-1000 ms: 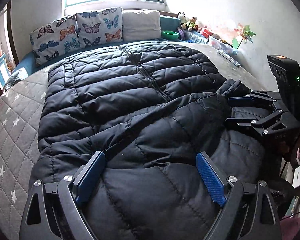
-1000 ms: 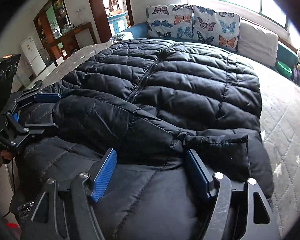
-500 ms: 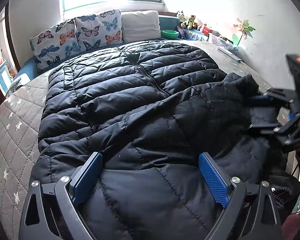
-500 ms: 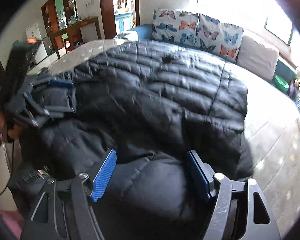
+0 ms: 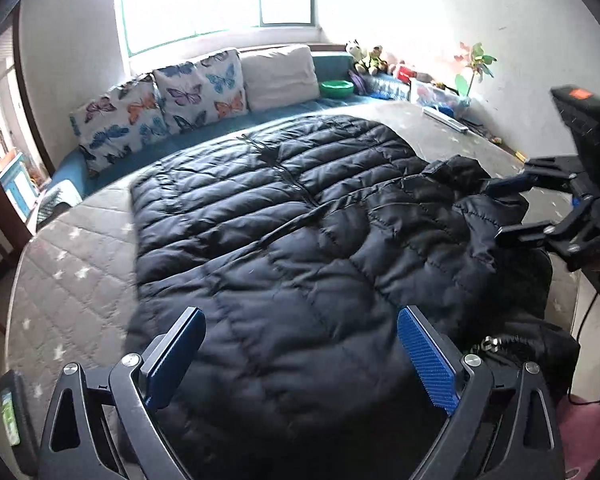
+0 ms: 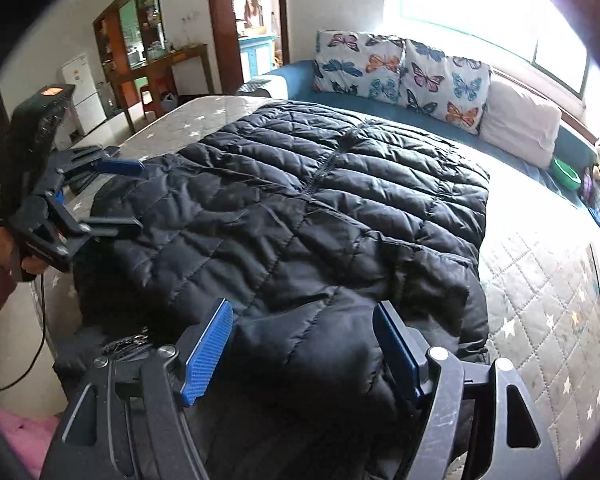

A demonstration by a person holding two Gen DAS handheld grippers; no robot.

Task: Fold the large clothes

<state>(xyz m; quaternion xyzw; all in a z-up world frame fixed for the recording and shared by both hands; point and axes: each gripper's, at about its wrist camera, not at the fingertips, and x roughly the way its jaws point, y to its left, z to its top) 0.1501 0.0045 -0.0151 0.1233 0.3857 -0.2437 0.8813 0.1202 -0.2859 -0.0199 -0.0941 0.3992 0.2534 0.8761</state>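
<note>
A large black quilted puffer jacket lies spread front-up on the bed, zipper running away from me; it also fills the right wrist view. Both sleeves are folded in across the body. My left gripper is open, its blue pads wide apart above the jacket's near end. It shows at the left of the right wrist view. My right gripper is open over the near right part of the jacket. In the left wrist view it sits at the jacket's right edge, with nothing clamped.
The grey star-quilted mattress shows bare on both sides of the jacket. Butterfly pillows and a plain pillow line the far end. A green bowl, toys and a box sit at the far right.
Both grippers have lifted and drawn back from the jacket, so more of the room shows. The right gripper no longer presses the sleeve, which now lies flatter across the body.
</note>
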